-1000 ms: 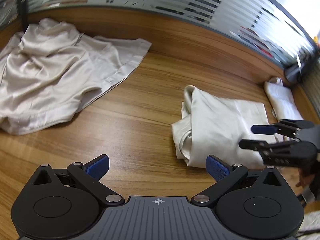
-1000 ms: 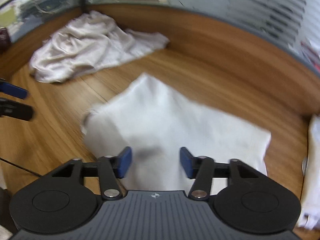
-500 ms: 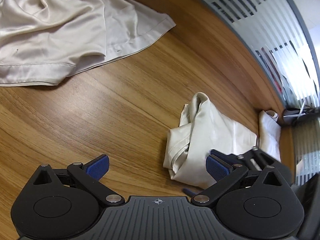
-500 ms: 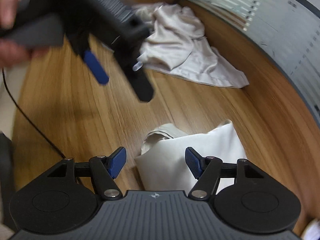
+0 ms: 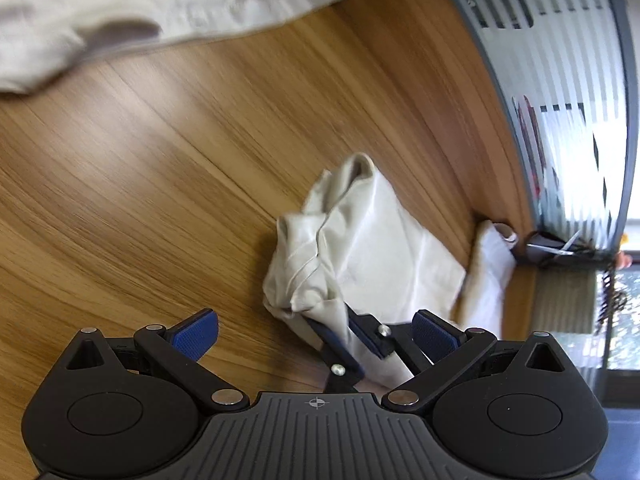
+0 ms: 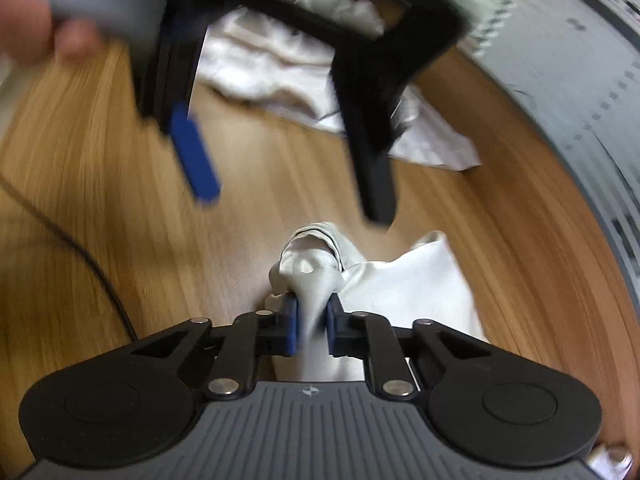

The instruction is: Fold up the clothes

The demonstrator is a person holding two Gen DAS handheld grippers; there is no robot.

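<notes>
- On the wooden table [image 5: 160,168], your right gripper [image 6: 312,326] is closing, its jaws pinching the folded cream garment [image 6: 404,280].
- Your left gripper [image 5: 316,332] hovers above, jaws wide, holding nothing.

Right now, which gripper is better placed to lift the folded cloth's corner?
Right. The right gripper is closing on the folded cloth, its corner between the pads; the left gripper hangs open above it.

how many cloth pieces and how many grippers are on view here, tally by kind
Cloth pieces: 3 — the folded cream garment, the crumpled cream garment at the far end of the table, and a white cloth by the wall.
Grippers: 2 — the left gripper and the right gripper, its fingers closing on a bunched corner of the folded garment.
Total: 5
</notes>
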